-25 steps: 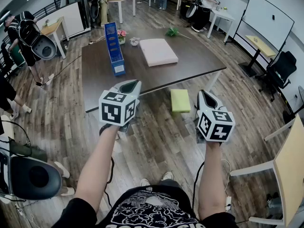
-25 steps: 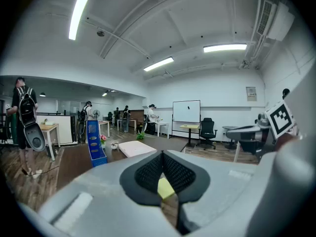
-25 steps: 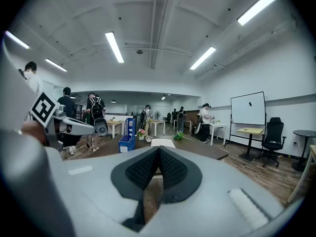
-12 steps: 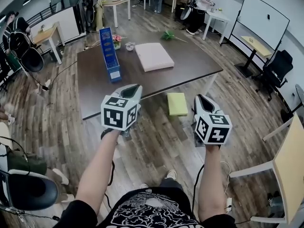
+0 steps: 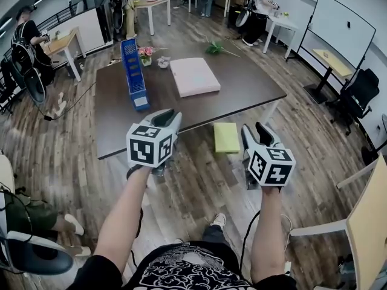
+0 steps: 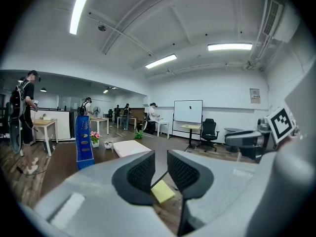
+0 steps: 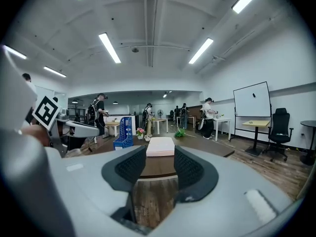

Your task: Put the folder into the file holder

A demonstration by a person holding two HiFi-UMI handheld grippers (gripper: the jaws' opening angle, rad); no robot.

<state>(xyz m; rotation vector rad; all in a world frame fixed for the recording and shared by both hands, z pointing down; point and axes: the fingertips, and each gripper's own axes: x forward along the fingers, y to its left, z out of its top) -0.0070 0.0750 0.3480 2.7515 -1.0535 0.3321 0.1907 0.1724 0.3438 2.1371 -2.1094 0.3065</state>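
A pink folder lies flat on the dark table, and a tall blue file holder stands upright at its left. Both of my grippers hang over the floor in front of the table's near edge, well short of these things. My left gripper has just been opening; its jaws show a narrow gap with nothing in it. The right gripper has also just been opening and stands wider, with nothing between its jaws. The folder lies straight ahead in the right gripper view, and the file holder stands left of the left gripper.
A yellow-green pad sits on the floor by the table's near edge, between my grippers. A small flower pot and a green sprig are at the table's far side. People stand at desks behind. A whiteboard and an office chair are at the right.
Both grippers have moved a little towards the table. The right gripper's jaws, together before, now stand apart. The left jaws show a slight gap.
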